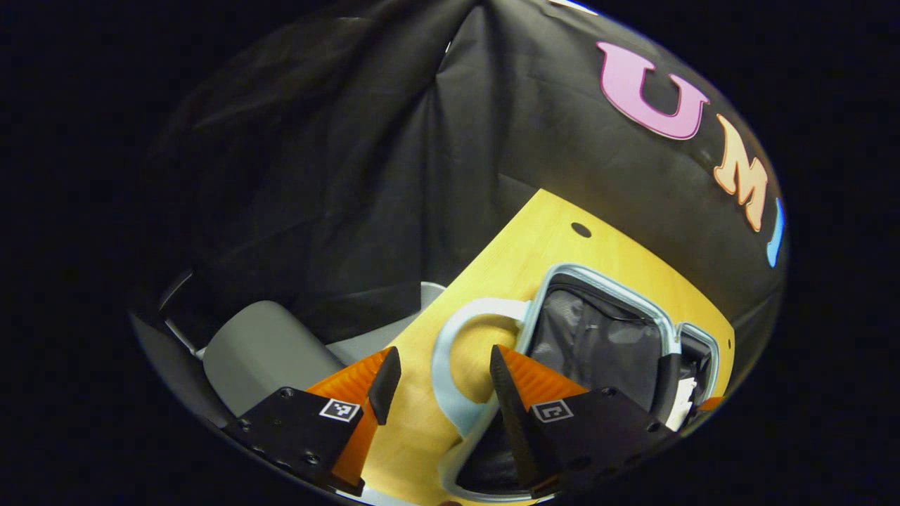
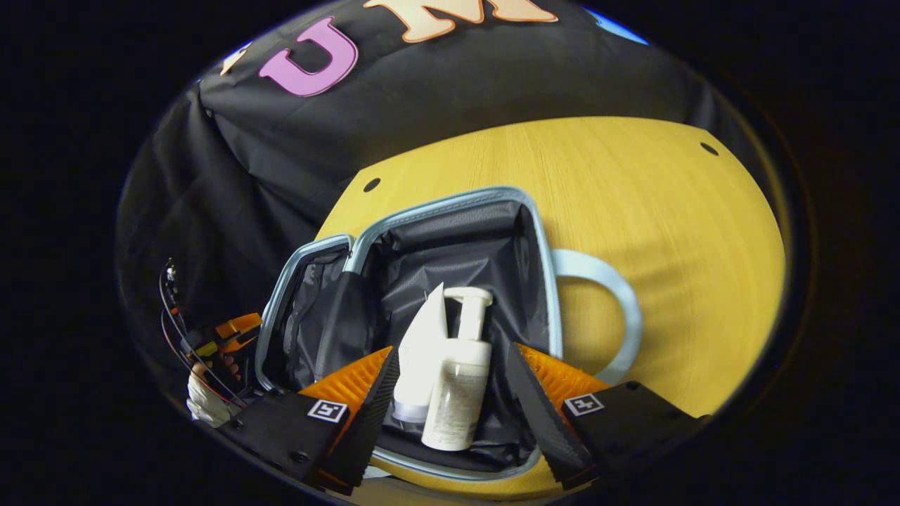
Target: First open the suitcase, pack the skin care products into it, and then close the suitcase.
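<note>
Suitcase: the pale-blue suitcase (image 2: pixel 450 204) lies open on the yellow wooden table (image 2: pixel 668 211), its dark lining exposed, its looped handle (image 2: pixel 619 309) at 3 o'clock of the main compartment in the right gripper view.
Skin care products: a white pump bottle (image 2: pixel 457 386) and a white tube (image 2: pixel 422 358) lie side by side, touching, inside the main compartment, at 6 o'clock of the right gripper view.
Right gripper: the right gripper (image 2: pixel 450 393) hangs over the suitcase's near rim, fingers spread wide either side of the two products, touching neither.
Left gripper: the left gripper (image 1: pixel 439 386) hovers above the table beside the suitcase (image 1: pixel 598 337), fingers apart, nothing between them but the handle (image 1: pixel 450 351) below.
Far off: at 8 o'clock of the right gripper view, a gloved hand (image 2: pixel 204 400) holds the other gripper.
Booth: a grey chair (image 1: pixel 267 351) sits at 8 o'clock of the left gripper view.
</note>
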A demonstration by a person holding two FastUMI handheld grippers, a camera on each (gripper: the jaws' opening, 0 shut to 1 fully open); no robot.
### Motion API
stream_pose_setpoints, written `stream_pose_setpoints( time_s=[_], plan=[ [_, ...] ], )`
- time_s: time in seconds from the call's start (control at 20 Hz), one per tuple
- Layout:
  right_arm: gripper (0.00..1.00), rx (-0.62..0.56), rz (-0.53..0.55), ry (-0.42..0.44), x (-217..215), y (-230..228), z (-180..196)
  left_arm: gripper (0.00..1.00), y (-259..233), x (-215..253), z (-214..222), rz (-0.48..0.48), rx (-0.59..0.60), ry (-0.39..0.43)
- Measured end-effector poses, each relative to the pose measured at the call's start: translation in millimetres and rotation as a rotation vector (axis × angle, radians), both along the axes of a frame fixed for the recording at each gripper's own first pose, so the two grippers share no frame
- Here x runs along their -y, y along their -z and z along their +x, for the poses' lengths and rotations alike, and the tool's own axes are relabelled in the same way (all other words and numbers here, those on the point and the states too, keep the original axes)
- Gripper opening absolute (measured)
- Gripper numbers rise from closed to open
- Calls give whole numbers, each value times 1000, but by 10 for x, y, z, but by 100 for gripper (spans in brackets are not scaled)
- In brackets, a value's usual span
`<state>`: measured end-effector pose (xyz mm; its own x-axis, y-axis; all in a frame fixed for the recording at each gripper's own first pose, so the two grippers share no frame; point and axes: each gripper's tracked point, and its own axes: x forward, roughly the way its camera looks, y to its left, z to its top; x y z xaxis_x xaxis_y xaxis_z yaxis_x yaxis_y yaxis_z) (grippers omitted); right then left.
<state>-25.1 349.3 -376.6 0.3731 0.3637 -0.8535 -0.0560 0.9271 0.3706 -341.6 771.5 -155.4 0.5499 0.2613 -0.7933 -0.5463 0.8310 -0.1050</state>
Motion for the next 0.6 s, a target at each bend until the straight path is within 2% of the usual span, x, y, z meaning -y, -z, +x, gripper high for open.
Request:
stream_pose_setpoints(
  time_s=[0.05,0.1,0.15,0.2,0.3,0.35,0.45,0.5,0.55,0.6],
  plan=[
    [96,18,-9,0,42,-28,13,73,81,-53,9,0,-21,-1],
    [96,29,-16,1,81,-60,19,78,171,-103,35,-5,-34,1],
    [96,34,-24,4,105,-69,15,73,252,-113,49,-17,-56,7],
    [96,49,-39,13,153,-85,31,73,354,-133,24,-19,-83,23],
    [96,73,-55,25,232,-121,78,73,512,-120,40,-33,-137,65],
    [96,87,-65,35,288,-144,98,78,482,-144,94,-33,-121,86],
    [96,100,-71,52,381,-190,128,73,517,-199,81,-25,-156,141],
    [96,101,-69,60,414,-192,123,77,523,-165,91,-36,-167,160],
    [92,101,-71,64,461,-209,123,69,519,-115,126,-66,-168,173],
    [96,110,-76,71,509,-215,137,63,524,-29,162,-97,-171,180]
  ],
)
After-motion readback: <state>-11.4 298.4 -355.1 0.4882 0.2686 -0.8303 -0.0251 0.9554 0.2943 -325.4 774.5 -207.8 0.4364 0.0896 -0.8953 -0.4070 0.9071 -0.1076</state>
